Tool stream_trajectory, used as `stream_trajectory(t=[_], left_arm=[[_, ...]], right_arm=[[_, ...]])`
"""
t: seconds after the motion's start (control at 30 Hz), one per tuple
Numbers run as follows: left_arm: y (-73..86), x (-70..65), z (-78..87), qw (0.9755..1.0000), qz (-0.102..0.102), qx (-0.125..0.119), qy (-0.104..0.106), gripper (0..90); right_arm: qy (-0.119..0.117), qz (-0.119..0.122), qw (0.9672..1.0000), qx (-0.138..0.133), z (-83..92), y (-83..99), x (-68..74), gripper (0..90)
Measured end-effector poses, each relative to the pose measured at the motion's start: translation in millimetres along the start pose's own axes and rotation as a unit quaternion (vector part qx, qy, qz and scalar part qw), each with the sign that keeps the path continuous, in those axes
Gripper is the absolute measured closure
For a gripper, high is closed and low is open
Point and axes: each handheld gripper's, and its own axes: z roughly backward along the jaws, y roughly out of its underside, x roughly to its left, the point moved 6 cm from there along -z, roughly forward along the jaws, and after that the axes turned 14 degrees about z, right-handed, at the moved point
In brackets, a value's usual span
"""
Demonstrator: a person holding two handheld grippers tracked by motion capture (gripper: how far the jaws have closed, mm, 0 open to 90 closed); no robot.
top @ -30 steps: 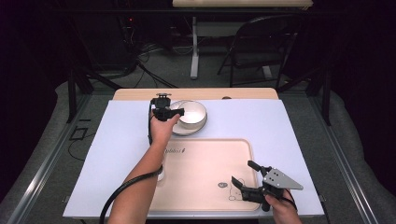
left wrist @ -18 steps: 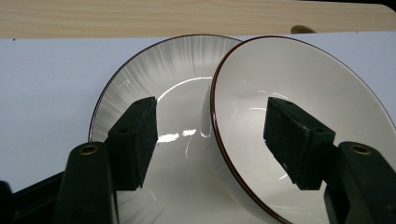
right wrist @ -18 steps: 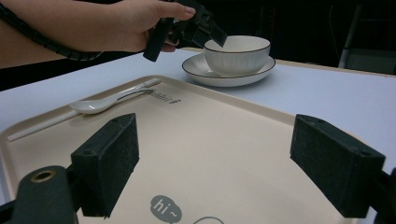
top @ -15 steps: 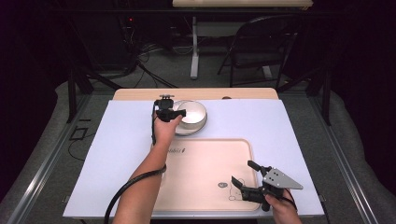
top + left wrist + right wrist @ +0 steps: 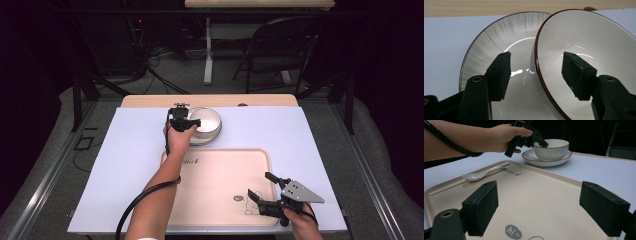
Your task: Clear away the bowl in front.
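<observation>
A white bowl [image 5: 207,121] with a brown rim stands on a grey-streaked plate [image 5: 200,139] at the back of the table. My left gripper [image 5: 193,123] is open and straddles the bowl's near rim. In the left gripper view, one pad [image 5: 500,72] is outside the bowl [image 5: 586,42] above the plate [image 5: 499,37], and the other is inside. My right gripper [image 5: 261,186] is open and hovers over the front right of the beige tray [image 5: 220,170], holding nothing. The right gripper view shows the bowl [image 5: 551,150] on its plate [image 5: 549,162] beyond the tray [image 5: 544,192].
A white spoon [image 5: 477,175] and a thin white stick [image 5: 444,188] lie on the tray's far left part. The tray has a small "hi" mark [image 5: 513,231] near my right gripper. A pale blue-white mat [image 5: 125,150] covers the table. A folding chair [image 5: 270,55] stands behind.
My left gripper has edged slightly right, closer onto the bowl's rim. The right gripper has stayed in place over the tray.
</observation>
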Motion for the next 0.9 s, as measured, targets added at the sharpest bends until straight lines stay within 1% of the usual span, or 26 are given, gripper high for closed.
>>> stream_trajectory(t=[0.13,0.2,0.27,0.33,0.5,0.53,0.63,0.7,0.9], left_arm=[[0.5,1.7,-1.8,1.0,0.004,0.0,-0.003,42.7],[0.1,3.5,-2.2,0.9997,0.023,0.001,0.006,46.6],[-0.6,4.3,-2.8,0.9995,0.03,-0.004,0.01,50.2],[-0.3,4.8,-4.4,0.9994,0.031,-0.005,0.012,52.6],[0.7,5.1,-5.4,0.9996,0.028,-0.006,0.007,56.3],[1.3,5.7,-6.1,0.9995,0.03,-0.003,0.006,56.5],[2.5,6.4,-8.1,0.9992,0.038,-0.001,0.013,56.8],[2.9,5.8,-9.4,0.9991,0.039,-0.001,0.016,57.2],[1.8,5.1,-10.5,0.9986,0.048,-0.002,0.023,62.3]], right_arm=[[0.0,-0.002,1.0,0.0,0.1,0.1,-0.3,14.7],[0.0,-0.003,1.0,0.001,0.1,0.2,-0.2,14.7],[-0.001,-0.003,1.0,0.0,0.1,0.1,-0.2,14.7],[-0.001,-0.002,1.0,-0.001,0.3,-0.1,-0.2,14.7],[0.001,-0.004,1.0,-0.001,0.2,0.0,-0.9,14.7],[0.001,-0.004,1.0,-0.001,0.2,-0.2,-0.7,14.7],[-0.001,-0.002,1.0,0.0,0.3,-0.2,0.0,14.7],[-0.002,-0.002,1.0,0.0,0.1,-0.1,0.0,14.7],[-0.002,-0.003,1.0,-0.001,0.2,-0.3,-0.2,14.7]])
